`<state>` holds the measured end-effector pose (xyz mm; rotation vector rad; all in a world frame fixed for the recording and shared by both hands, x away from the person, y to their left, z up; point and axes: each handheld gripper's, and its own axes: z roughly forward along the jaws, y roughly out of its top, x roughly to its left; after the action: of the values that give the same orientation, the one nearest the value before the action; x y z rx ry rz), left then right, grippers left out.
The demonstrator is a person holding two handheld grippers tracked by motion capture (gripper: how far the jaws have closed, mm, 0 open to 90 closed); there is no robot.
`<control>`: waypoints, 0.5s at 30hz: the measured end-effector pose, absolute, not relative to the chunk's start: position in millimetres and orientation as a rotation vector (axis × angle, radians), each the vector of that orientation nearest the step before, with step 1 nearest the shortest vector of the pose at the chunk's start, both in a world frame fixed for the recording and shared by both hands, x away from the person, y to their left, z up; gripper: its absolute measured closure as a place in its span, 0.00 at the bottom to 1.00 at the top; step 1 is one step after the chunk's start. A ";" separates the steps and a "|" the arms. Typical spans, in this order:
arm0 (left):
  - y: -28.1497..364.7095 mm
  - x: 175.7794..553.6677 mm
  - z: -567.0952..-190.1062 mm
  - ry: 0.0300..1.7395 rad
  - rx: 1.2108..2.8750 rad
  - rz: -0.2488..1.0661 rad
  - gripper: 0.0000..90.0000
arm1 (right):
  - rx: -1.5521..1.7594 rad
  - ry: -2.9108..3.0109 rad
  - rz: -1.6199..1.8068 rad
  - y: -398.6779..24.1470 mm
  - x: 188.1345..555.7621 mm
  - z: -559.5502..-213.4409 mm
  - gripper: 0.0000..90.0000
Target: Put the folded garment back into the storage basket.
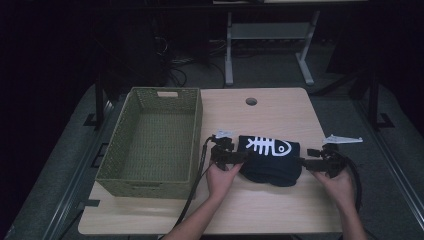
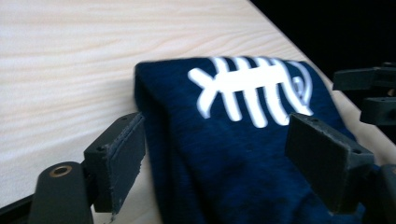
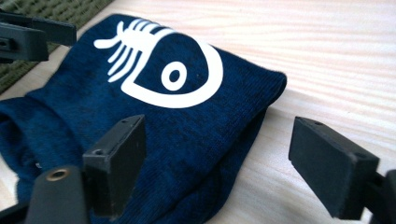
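We see the folded navy cloth point(image 1: 270, 159) lying on the table point(image 1: 280, 210), right of the empty green basket point(image 1: 153, 142). Our left gripper point(image 1: 239, 157) and right gripper point(image 1: 306, 162) flank its ends, jaws spread, gripping nothing. Likely everything remains: grasping and moving it

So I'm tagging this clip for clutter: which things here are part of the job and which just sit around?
In play:
- folded navy cloth with a fish-bone print
- left gripper, open at its left end
- right gripper, open at its right end
- probably the green woven basket, empty

Just there:
- table's cable hole
- desk frame behind
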<state>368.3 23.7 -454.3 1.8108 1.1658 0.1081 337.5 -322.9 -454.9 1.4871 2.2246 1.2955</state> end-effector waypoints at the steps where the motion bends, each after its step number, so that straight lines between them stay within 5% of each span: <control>1: 23.4 369.5 -456.2 1.172 1.816 0.110 0.23 | 1.494 2.227 1.294 -321.7 339.0 -456.5 0.22; 15: 15.3 381.8 -471.9 1.235 1.879 0.032 0.27 | 1.544 2.267 1.221 -310.0 352.3 -474.4 0.34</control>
<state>381.8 15.3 -471.9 1.8793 1.2350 0.0318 352.3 -310.0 -474.4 1.5442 2.2674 1.2206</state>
